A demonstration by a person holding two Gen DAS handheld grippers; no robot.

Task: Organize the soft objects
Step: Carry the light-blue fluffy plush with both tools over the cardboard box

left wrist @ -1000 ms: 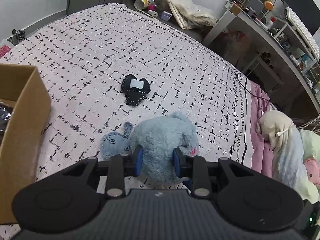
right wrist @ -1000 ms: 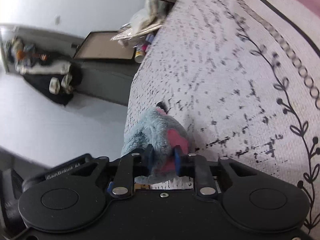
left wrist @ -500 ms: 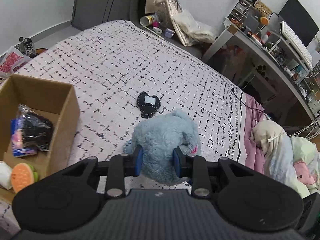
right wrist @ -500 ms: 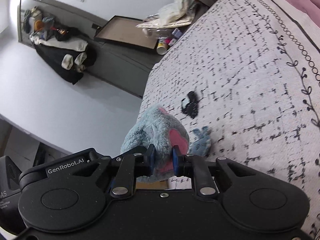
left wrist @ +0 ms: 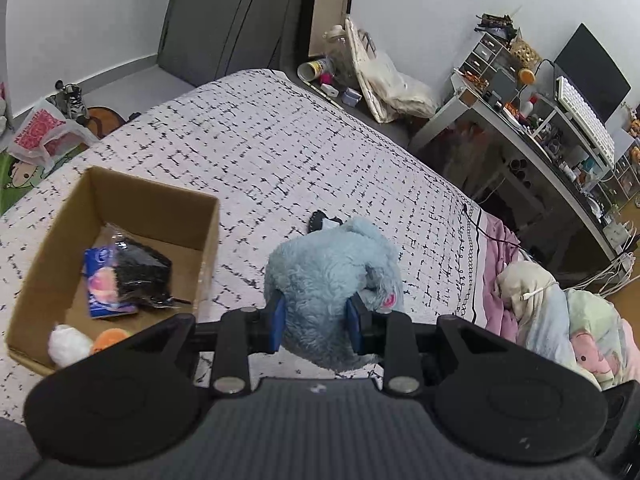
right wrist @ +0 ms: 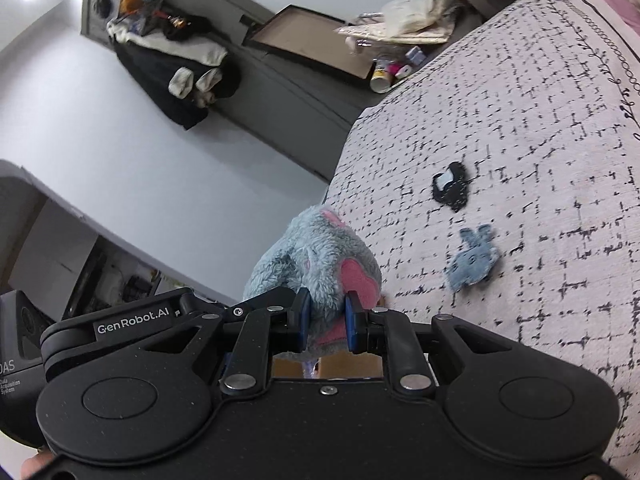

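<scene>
Both grippers hold one fluffy blue plush toy with pink patches, lifted above the bed. My left gripper [left wrist: 318,320] is shut on the plush toy [left wrist: 332,276] at its body. My right gripper [right wrist: 326,318] is shut on the plush toy [right wrist: 316,260] at a pink part. An open cardboard box [left wrist: 60,256] sits on the bed to the left, with a black bag [left wrist: 140,268], a white ball and an orange item inside. A small blue flat toy [right wrist: 472,260] and a black flat toy [right wrist: 450,186] lie on the bedspread.
The white bedspread with black marks [left wrist: 260,152] covers the bed. A pile of blankets and soft toys [left wrist: 560,312] lies at the right bed edge. A cluttered desk [left wrist: 540,120] stands beyond. Bags and bottles [left wrist: 372,76] crowd the floor past the bed's far end.
Both grippers have lifted the blue plush toy well off the bed. The box's inside has come into the left wrist view, and the small blue toy beneath is uncovered.
</scene>
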